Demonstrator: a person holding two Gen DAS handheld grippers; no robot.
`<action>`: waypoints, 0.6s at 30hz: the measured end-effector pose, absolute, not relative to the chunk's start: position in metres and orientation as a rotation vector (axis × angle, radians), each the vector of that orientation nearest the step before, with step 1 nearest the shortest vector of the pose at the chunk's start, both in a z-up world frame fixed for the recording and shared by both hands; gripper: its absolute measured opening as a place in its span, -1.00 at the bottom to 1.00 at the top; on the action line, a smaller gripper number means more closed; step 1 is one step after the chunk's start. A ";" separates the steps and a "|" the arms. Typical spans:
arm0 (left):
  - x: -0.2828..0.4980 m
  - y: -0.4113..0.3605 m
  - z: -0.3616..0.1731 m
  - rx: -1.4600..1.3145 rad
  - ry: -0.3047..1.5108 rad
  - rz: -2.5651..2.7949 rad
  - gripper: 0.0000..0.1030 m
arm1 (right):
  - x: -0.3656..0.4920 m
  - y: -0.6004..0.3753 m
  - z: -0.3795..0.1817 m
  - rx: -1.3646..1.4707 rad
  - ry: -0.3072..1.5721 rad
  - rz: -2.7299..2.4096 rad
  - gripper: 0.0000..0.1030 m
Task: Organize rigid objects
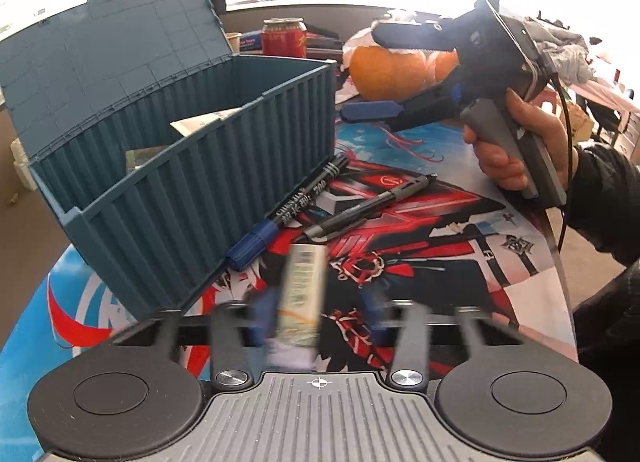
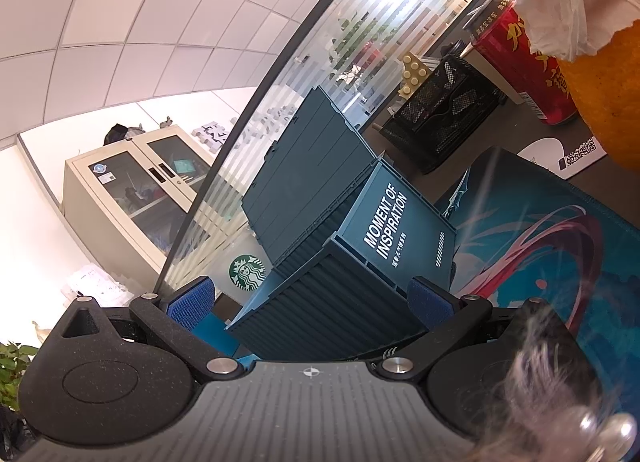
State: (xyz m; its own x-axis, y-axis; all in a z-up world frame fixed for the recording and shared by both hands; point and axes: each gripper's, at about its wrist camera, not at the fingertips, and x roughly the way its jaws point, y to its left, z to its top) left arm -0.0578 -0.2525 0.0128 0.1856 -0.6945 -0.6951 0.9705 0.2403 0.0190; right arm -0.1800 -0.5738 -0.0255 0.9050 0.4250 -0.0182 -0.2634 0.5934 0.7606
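Observation:
A teal container-shaped box [image 1: 192, 197] stands open on the printed mat, lid tilted back; it also shows in the right wrist view [image 2: 360, 262]. Two black markers lie beside its front wall: a thick one with a blue cap [image 1: 292, 209] and a thinner one [image 1: 372, 205]. My left gripper [image 1: 316, 306] is blurred, its jaws apart, with a small whitish rectangular stick [image 1: 302, 294] between them, touching the left pad only. My right gripper [image 1: 384, 73] is held in the air right of the box, jaws wide apart and empty; it also shows in its own view [image 2: 312, 298].
A bag of oranges [image 1: 384, 69] and a red drink can [image 1: 284, 37] stand behind the box. Papers lie inside the box [image 1: 200, 125]. A black mesh basket [image 2: 444, 109] sits further back. The mat [image 1: 460, 246] reaches to the table's right edge.

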 end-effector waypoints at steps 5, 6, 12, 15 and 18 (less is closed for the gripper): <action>-0.060 -0.250 0.014 0.505 0.644 -1.237 -0.58 | -0.179 -0.574 -0.026 0.846 0.206 0.405 1.00; -0.062 -0.249 0.014 0.508 0.639 -1.237 -0.59 | -0.179 -0.574 -0.026 0.846 0.206 0.405 1.00; -0.068 -0.247 0.022 0.512 0.625 -1.244 -0.60 | -0.179 -0.573 -0.026 0.847 0.206 0.405 1.00; -0.068 -0.245 0.029 0.505 0.616 -1.243 -0.60 | -0.179 -0.573 -0.026 0.847 0.206 0.406 1.00; -0.071 -0.245 0.034 0.515 0.604 -1.242 -0.60 | -0.178 -0.572 -0.026 0.848 0.206 0.406 1.00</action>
